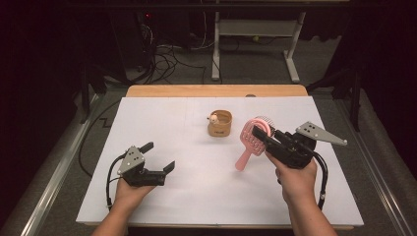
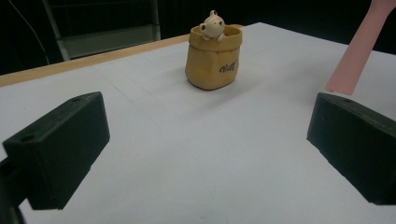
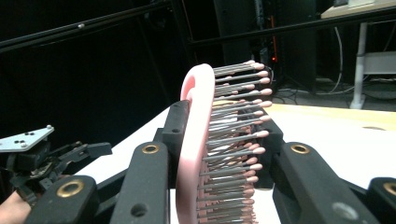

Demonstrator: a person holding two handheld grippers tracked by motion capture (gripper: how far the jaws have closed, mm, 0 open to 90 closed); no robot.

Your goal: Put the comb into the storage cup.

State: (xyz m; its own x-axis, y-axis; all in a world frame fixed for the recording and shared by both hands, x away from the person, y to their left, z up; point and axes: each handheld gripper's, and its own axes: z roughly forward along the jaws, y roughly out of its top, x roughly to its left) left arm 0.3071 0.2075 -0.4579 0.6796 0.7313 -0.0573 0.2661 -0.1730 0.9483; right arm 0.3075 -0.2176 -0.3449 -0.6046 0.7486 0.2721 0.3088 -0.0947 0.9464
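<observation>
Right of the bear pot point(image 1: 220, 123) our right tongs point(image 1: 259, 133) clench the pink hairbrush point(image 1: 252, 140), left tongs point(image 1: 160, 157) released; next, we judge, lower it handle-first into that pot.

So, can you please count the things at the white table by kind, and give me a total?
Hairbrush, pink, held in the right tongs: 1
Pot shaped like a tan bag, with a small figure at its rim: 1
Hand-held tongs, the right ones plus the left tongs standing open: 2
Total: 4
</observation>
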